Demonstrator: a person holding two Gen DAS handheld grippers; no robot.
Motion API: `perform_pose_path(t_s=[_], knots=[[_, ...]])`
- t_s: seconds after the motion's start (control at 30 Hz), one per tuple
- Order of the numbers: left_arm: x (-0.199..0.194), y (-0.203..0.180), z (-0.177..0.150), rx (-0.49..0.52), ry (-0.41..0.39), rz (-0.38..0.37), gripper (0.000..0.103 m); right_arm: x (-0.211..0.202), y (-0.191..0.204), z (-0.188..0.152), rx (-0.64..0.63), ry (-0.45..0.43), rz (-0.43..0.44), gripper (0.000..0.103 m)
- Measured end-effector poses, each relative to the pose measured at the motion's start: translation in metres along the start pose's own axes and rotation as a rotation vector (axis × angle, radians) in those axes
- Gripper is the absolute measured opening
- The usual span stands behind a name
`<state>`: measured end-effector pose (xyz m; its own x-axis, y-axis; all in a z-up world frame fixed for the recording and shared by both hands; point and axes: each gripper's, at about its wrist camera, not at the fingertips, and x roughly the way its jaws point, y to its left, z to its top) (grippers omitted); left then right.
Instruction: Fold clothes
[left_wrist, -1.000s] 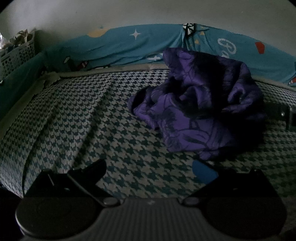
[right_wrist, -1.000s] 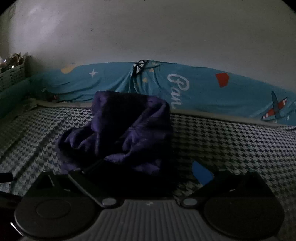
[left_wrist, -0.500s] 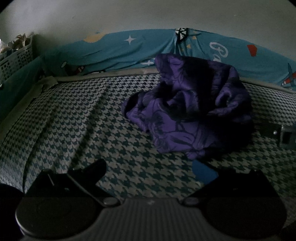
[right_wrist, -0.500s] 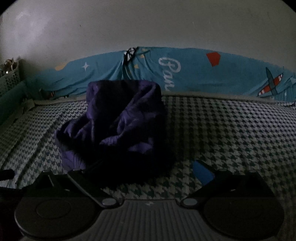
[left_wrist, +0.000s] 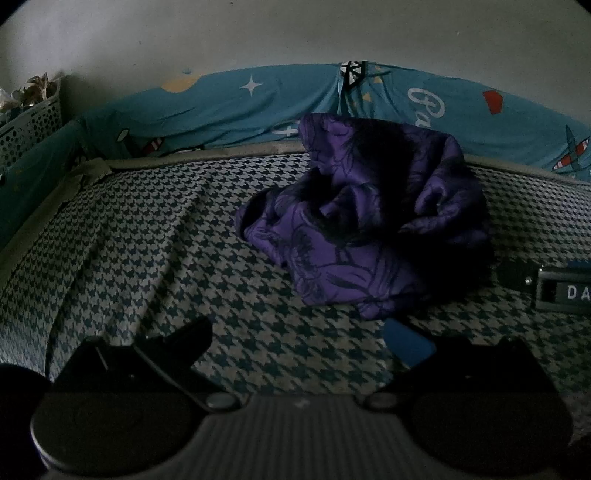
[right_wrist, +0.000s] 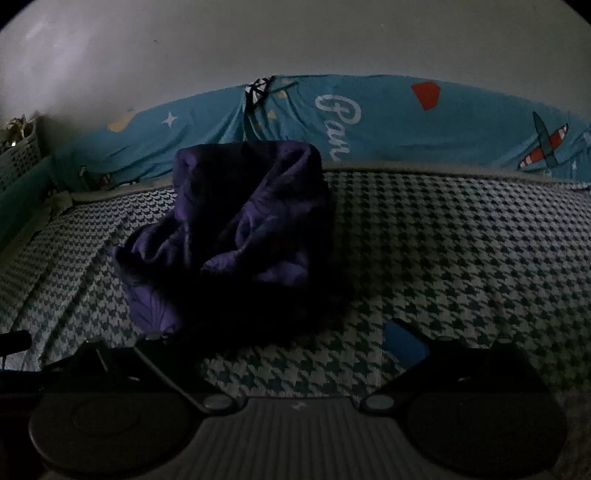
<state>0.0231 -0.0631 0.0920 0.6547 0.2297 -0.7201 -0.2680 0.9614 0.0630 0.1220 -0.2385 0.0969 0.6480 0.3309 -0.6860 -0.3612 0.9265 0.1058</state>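
Purple garment (left_wrist: 365, 225) sits crumpled in a heap on the bed (left_wrist: 155, 236), unfolded, dark floral print visible on the side facing the left wrist camera. Landmark = the garment. Under it, the houndstooth sheet (right_wrist: 461, 251) covers the bed; wrinkle ridges run in the sheet left of the garment. Behind the garment, a blue cartoon-print cloth (left_wrist: 240, 99) lines the far edge of the bed against a pale wall (right_wrist: 295, 37); white script lettering, a red shape and a small plane are printed on it. Far left of the garment, a white perforated basket (left_wrist: 26, 125) stands at the bed's edge. Left gripper (left_wrist: 295, 339) is in front of the garment, fingers spread wide, nothing between them, not touching the cloth; blue pad shows on its right finger. Right gripper (right_wrist: 291, 343) is also in front of the garment, fingers spread, empty; its left finger sits close to the garment's near hem, contact can't be told in the dark. In the left wrist view the right gripper's body shows just right of the garment, low over the sheet. Lighting is dim, garment detail in the right wrist view is mostly shadow.
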Motion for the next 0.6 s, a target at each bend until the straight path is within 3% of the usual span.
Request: perform_pose_path(t_s=[0.6], knots=[[-0.0025, -0.0024, -0.0005, 0.004, -0.001, 0.000, 0.103, 0.0014, -0.0011, -0.0009, 0.015, 0.021, 0.023, 0.101]])
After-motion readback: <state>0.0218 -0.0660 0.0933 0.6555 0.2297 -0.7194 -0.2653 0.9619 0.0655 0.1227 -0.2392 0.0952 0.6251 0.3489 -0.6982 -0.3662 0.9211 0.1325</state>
